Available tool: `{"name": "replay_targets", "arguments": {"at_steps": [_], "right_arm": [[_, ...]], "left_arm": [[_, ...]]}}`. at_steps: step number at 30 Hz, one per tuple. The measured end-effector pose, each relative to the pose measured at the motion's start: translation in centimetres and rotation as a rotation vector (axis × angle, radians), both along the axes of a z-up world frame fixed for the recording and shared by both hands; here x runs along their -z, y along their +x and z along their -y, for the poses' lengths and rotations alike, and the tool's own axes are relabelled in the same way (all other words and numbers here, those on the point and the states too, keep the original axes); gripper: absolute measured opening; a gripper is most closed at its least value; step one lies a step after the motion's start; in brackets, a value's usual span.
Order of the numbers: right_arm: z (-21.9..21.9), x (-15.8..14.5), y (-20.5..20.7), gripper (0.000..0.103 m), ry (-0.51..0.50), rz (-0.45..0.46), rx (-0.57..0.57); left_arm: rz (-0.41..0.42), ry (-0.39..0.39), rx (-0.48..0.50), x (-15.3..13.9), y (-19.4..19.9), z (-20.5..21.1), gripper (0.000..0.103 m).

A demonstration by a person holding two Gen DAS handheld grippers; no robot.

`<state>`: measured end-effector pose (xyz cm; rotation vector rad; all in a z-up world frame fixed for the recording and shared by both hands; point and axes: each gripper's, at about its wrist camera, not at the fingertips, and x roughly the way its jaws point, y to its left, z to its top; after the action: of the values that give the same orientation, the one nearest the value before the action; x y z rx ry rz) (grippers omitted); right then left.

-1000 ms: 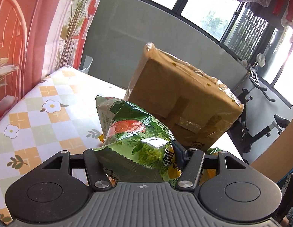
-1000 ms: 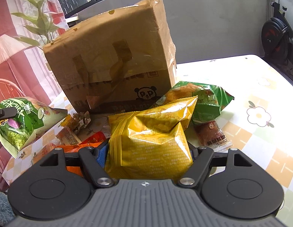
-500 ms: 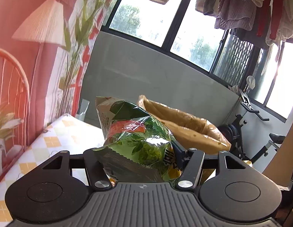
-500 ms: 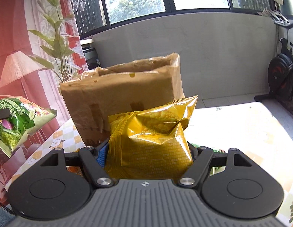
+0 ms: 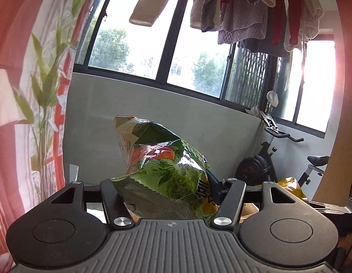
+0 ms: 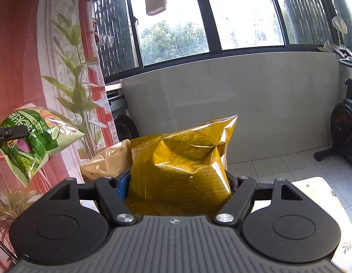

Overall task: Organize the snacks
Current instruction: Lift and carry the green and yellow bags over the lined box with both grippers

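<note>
Both grippers are carrying snacks aloft, seemingly on the way to the brown bag (image 6: 107, 159) at lower left of the right view. The left gripper (image 5: 169, 195) is clamping the green packet (image 5: 162, 168); the right gripper (image 6: 178, 191) is clamping the yellow packet (image 6: 185, 159). Both are pointing level toward the windows. Next, each probably needs lowering over the bag's mouth before the fingers are opening.
</note>
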<state>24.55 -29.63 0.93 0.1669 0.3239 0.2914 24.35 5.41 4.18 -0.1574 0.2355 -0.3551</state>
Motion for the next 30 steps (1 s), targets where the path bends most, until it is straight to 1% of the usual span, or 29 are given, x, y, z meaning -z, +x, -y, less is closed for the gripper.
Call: {"name": "replay_targets", "arguments": {"at_steps": [2,6,8,11,13,15,17,19,21,23,25,26,27,28,30], "right_arm": [[-0.1,-0.6,1.2,0.075,-0.024,0.015,0.007],[-0.4,-1.1,4.4,0.075,-0.055,0.02,0.018],[-0.8,-1.0,5.8,0.075,-0.078,0.032,0.024],[-1.3,-0.4,7.8,0.075,-0.09,0.036,0.035],[-1.6,0.1,9.0,0.075,-0.091,0.028,0.043],[-2.0,0.6,10.2,0.075,-0.095,0.017,0.048],[-2.5,1.0,11.1,0.075,-0.104,0.012,0.047],[-3.0,1.4,12.0,0.075,-0.118,0.01,0.043],[-3.4,1.8,12.7,0.075,-0.129,0.011,0.046],[-3.5,2.3,13.4,0.075,-0.121,0.003,0.052],[-3.4,2.9,14.1,0.076,-0.101,-0.023,0.057],[-3.4,3.2,14.4,0.078,-0.097,-0.038,0.054],[-3.4,3.4,14.6,0.078,-0.099,-0.051,0.045],[-3.5,3.6,14.7,0.08,-0.104,-0.061,0.039],[-3.5,3.8,14.6,0.086,-0.108,-0.069,0.031]], "left_arm": [[-0.011,0.021,0.025,-0.5,1.7,0.9,0.064],[-0.003,0.168,0.026,-1.1,5.3,3.7,0.064],[0.001,0.226,0.025,-0.9,6.9,5.0,0.064],[-0.01,0.262,0.014,-0.1,9.0,6.5,0.064],[-0.012,0.306,-0.003,0.7,10.2,7.7,0.064],[-0.028,0.368,-0.028,1.7,11.8,8.8,0.064],[-0.054,0.401,-0.039,2.9,13.0,9.6,0.064],[-0.071,0.404,-0.041,3.9,13.7,9.9,0.065],[-0.08,0.388,-0.036,4.7,14.2,9.9,0.065],[-0.111,0.374,-0.041,5.4,14.9,9.7,0.066],[-0.15,0.36,-0.049,5.7,15.4,9.4,0.071],[-0.161,0.35,-0.049,5.8,15.5,9.1,0.072],[-0.162,0.343,-0.044,5.8,15.5,9.0,0.073],[-0.155,0.337,-0.044,5.7,15.4,8.7,0.076],[-0.143,0.327,-0.073,5.4,15.3,8.1,0.079]]}}
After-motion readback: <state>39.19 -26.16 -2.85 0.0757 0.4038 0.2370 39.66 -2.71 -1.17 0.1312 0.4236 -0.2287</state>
